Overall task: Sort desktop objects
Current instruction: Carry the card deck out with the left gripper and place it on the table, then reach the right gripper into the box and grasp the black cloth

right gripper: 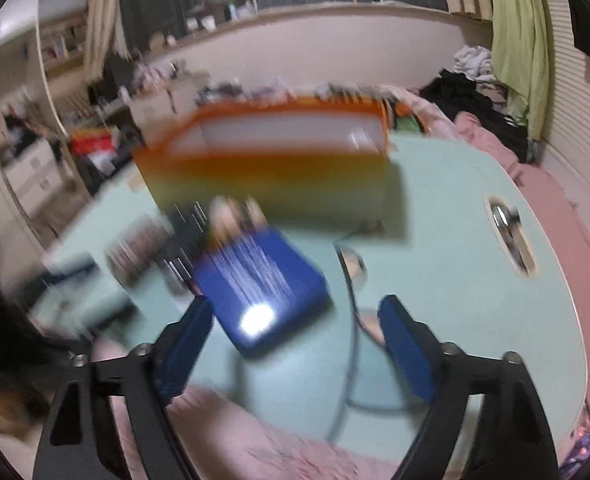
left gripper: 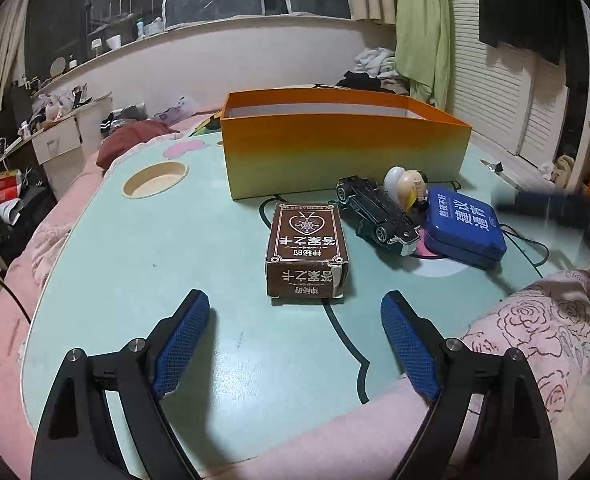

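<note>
A brown card box lies on the mint table, just ahead of my open, empty left gripper. To its right lie a black toy car on its roof, a small figurine and a blue tin. An open orange box stands behind them. The right wrist view is blurred by motion: my right gripper is open and empty, with the blue tin just ahead of its left finger, and the orange box beyond.
A pink floral blanket covers the table's near right edge. A black cable runs across the table by the tin. A round cup hole is at the left, a slot at the right. Clutter surrounds the table.
</note>
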